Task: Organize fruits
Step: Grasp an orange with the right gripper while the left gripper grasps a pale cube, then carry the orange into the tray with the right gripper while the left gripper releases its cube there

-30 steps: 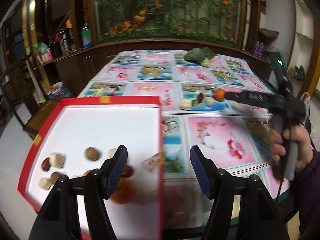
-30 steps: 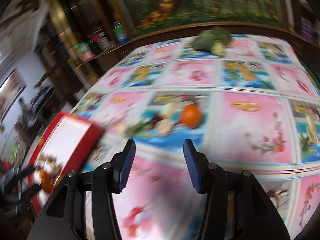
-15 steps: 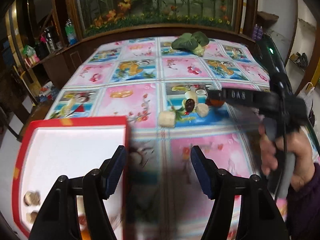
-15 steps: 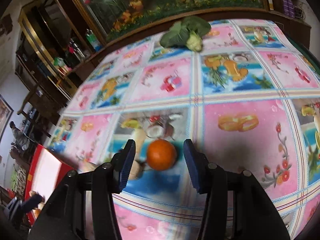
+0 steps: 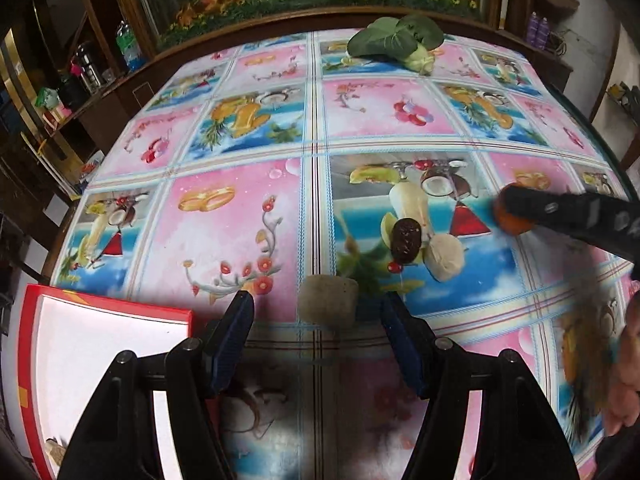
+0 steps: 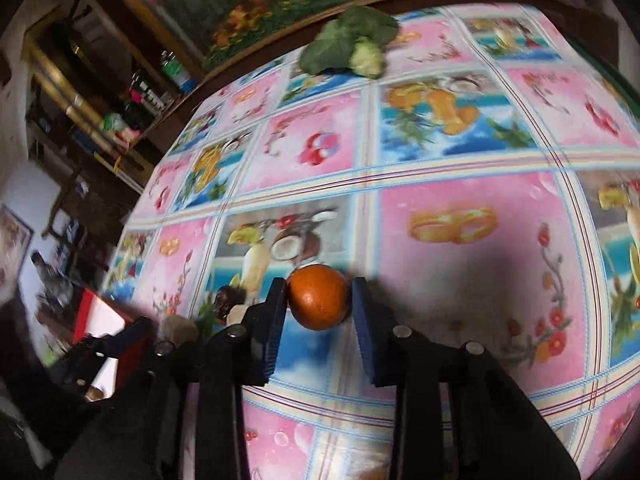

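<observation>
Fruit-printed oilcloth covers the counter [image 5: 240, 216]. Between the spread fingers of the right hand-held gripper [image 6: 319, 308] sits a small orange [image 6: 318, 302], the left pad about touching it, the right pad just clear, so not yet clamped. Ahead of the open, empty left hand-held gripper [image 5: 316, 320] lies a pale lump [image 5: 328, 300]; the red-rimmed tray [image 5: 108, 308] is at its left. Closing off-centre could squirt the round orange forward, or knock the date [image 6: 226, 300] beside it.

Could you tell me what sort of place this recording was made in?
Probably a home dining or living room: a table under a fruit-print tablecloth, a leafy vegetable lying on it, and cluttered wooden shelves alongside.
</observation>
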Action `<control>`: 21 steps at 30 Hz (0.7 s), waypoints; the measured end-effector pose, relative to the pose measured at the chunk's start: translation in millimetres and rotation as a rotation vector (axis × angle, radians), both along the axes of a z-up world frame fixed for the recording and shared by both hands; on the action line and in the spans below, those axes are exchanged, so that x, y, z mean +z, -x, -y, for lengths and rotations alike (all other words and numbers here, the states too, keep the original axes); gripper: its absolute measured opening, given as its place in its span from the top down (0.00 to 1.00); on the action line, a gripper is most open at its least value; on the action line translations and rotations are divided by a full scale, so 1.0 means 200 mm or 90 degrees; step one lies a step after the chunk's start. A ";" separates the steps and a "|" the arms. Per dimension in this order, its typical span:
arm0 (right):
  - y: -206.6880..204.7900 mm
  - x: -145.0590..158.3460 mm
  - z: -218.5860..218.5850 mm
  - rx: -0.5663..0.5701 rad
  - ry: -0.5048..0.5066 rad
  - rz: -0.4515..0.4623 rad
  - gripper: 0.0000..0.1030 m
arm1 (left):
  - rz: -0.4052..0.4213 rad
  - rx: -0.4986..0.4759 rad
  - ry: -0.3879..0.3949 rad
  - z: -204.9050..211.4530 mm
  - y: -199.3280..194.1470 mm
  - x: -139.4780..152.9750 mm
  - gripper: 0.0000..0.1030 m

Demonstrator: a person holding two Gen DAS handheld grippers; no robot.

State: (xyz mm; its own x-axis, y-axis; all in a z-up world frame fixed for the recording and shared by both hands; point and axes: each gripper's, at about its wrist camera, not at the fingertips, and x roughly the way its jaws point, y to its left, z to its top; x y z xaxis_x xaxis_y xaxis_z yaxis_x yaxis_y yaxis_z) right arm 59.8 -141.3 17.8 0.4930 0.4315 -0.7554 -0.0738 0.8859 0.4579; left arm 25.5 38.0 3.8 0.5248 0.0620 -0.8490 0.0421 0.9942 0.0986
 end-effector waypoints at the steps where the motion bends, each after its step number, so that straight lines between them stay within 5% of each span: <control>1: -0.01 0.00 0.03 -0.008 -0.015 -0.006 0.66 | -0.002 -0.004 0.004 0.00 -0.01 -0.01 0.38; 9: 0.00 0.06 0.11 -0.012 -0.104 -0.004 0.66 | 0.013 -0.038 0.042 0.04 0.00 -0.01 0.75; 21: 0.03 0.08 0.06 0.011 -0.100 0.015 0.66 | 0.093 -0.041 0.047 0.09 0.26 0.17 0.75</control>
State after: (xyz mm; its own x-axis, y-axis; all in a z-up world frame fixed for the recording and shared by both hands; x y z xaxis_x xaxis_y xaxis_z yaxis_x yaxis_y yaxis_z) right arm 54.1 -152.9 33.9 0.5015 0.5520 -0.6662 -0.1004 0.8019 0.5889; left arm -26.2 20.5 37.0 0.6437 -0.0358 -0.7644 0.0963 0.9948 0.0345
